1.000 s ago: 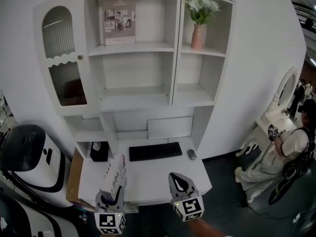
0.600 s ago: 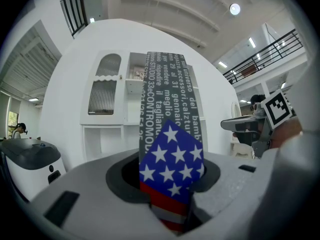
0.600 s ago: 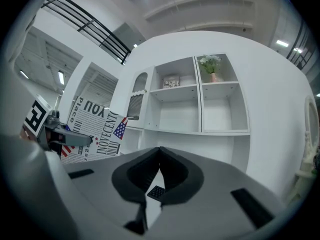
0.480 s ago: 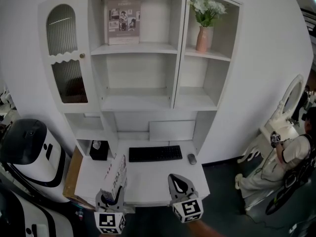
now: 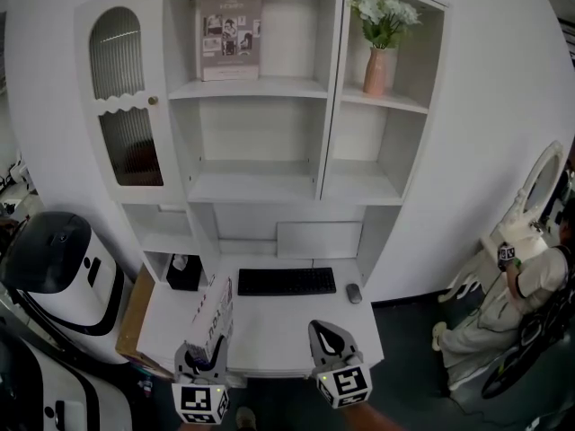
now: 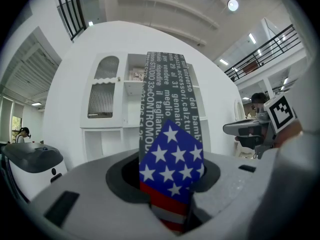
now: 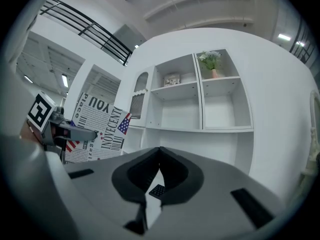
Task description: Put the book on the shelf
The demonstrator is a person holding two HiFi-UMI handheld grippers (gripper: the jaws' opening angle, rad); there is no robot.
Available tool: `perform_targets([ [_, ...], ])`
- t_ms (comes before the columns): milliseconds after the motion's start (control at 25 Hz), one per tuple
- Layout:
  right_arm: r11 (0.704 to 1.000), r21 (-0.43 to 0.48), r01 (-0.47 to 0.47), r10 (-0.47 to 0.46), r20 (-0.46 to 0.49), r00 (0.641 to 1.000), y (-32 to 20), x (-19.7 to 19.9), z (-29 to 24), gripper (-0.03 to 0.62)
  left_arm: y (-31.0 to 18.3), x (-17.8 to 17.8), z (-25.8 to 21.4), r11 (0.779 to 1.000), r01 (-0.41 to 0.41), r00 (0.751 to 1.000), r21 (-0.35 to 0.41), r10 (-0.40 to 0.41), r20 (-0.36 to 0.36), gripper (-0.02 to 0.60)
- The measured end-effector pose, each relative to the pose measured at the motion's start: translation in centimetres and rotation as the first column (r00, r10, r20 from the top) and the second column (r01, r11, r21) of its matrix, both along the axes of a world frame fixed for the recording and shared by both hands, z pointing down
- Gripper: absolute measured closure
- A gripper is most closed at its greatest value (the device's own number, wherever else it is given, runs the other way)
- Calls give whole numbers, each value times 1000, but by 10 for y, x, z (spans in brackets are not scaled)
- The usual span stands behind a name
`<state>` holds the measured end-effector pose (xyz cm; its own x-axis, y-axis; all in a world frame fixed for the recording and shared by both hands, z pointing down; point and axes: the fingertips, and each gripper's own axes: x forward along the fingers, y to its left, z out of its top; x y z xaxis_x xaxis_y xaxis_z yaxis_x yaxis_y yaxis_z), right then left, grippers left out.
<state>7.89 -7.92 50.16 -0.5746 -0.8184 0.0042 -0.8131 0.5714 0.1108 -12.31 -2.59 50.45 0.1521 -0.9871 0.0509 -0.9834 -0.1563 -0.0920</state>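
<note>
- Since a second ago the shelf unit (image 5: 269, 151) has slid a little rightward in my head view, while the book (image 5: 209, 323) has stayed in my left gripper (image 5: 201, 359) and neither gripper has shifted much.
- The book's long axis runs from my jaws up and away toward the shelf unit, leaning slightly right, with its far end left of the keyboard (image 5: 286, 281) and nearer me.
- My left fingers (image 6: 100, 194) stand partly apart, clamped on the book's lower end.
- My right gripper (image 7: 159, 156) is nearer me than the keyboard's right end; its fingers (image 7: 200, 184) meet at the tips, with nothing held.
- The left gripper view shows the book only as a narrow strip with lettering and a starred flag corner; the right gripper view shows its broad newsprint cover, and only the head view shows it over the desk (image 5: 296, 330).
</note>
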Motion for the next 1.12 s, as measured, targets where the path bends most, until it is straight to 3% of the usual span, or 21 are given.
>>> perform_targets([
  [1120, 992, 9, -127, 127, -44, 991, -119, -60, -6, 591, -149, -59, 2, 994, -112, 992, -6, 112, -57, 422],
])
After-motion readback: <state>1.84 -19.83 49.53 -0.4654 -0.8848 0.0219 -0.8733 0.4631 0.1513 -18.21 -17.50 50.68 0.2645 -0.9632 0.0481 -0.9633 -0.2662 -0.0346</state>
